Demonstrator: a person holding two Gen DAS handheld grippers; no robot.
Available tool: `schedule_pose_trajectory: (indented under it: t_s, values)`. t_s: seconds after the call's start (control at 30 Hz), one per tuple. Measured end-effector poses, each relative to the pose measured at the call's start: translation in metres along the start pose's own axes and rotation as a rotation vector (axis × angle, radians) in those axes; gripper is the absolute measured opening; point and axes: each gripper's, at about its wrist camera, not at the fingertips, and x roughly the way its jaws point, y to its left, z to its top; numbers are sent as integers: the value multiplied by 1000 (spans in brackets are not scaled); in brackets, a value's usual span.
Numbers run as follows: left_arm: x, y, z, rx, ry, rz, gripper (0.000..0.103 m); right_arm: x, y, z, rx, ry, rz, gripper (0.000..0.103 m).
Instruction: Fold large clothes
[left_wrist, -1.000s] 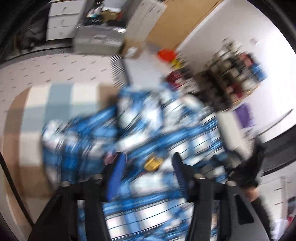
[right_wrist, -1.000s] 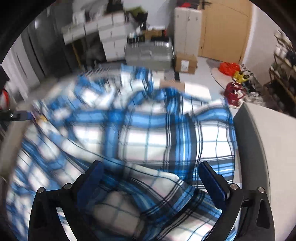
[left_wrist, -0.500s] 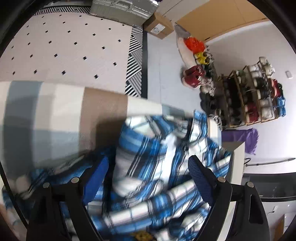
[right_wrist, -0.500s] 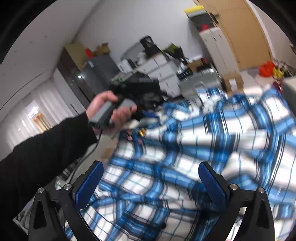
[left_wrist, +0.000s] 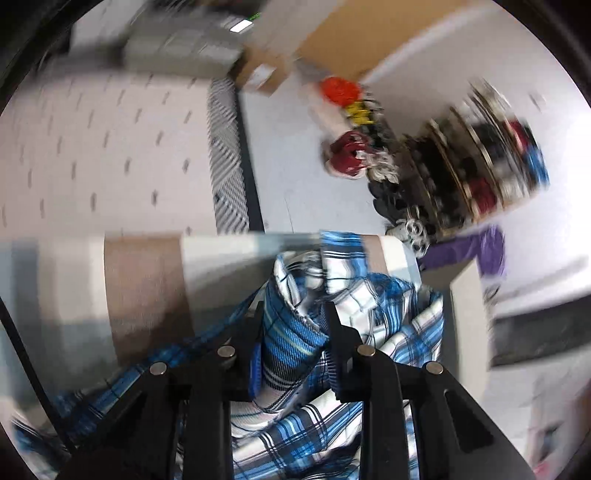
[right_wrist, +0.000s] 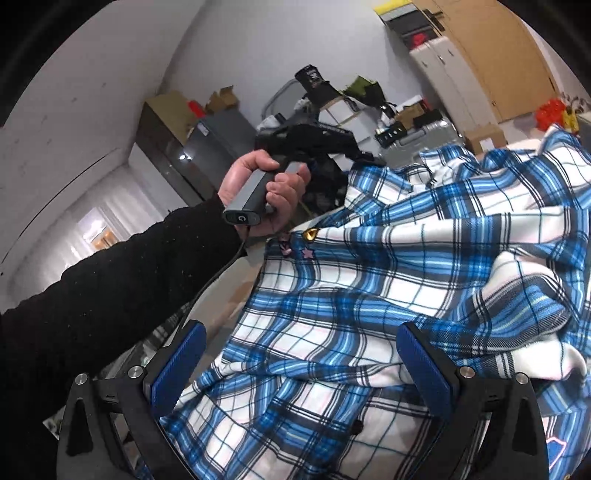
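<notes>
A large blue-and-white plaid shirt (left_wrist: 399, 314) lies crumpled on a surface covered in white, brown and grey stripes (left_wrist: 144, 280). My left gripper (left_wrist: 293, 314) points down at it, its jaws closing on a bunched blue fold that fills the gap between the pads. In the right wrist view a hand in a black sleeve (right_wrist: 266, 192) holds that left gripper at the shirt's (right_wrist: 369, 295) far edge. My right gripper (right_wrist: 301, 365) stands wide open just above the near part of the shirt, with cloth under it but nothing pinched.
Beyond the covered surface lie a dotted white rug (left_wrist: 103, 147), a shoe rack (left_wrist: 480, 166), red shoes (left_wrist: 347, 155) and a cardboard box (left_wrist: 262, 74). The right wrist view shows a grey cabinet (right_wrist: 207, 147), white drawers and a silver suitcase (right_wrist: 432, 136) behind.
My left gripper's jaws went from wide apart to closed on a fold of the shirt as it slid toward the shirt's edge. The right gripper tilted up from looking down at the shirt.
</notes>
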Motion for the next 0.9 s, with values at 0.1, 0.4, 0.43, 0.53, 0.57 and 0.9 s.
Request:
schedule_pose_trajectory:
  t_s: [0.1, 0.4, 0.43, 0.53, 0.57, 0.9]
  values:
    - [0, -33, -13, 234, 3, 66, 21, 4, -4, 0, 7, 13, -9, 103]
    - [23, -58, -81, 625, 289, 93, 21, 5, -5, -1, 9, 22, -3, 103]
    - [27, -60, -90, 667, 328, 112, 21, 5, -5, -2, 7, 23, 0, 103]
    - [25, -55, -101, 708, 363, 144, 22, 6, -4, -2, 6, 26, 9, 103]
    - [23, -52, -99, 706, 362, 150, 22, 6, -5, -2, 6, 28, 9, 103]
    - [37, -33, -38, 444, 170, 147, 81, 8, -5, -3, 10, 40, 16, 103]
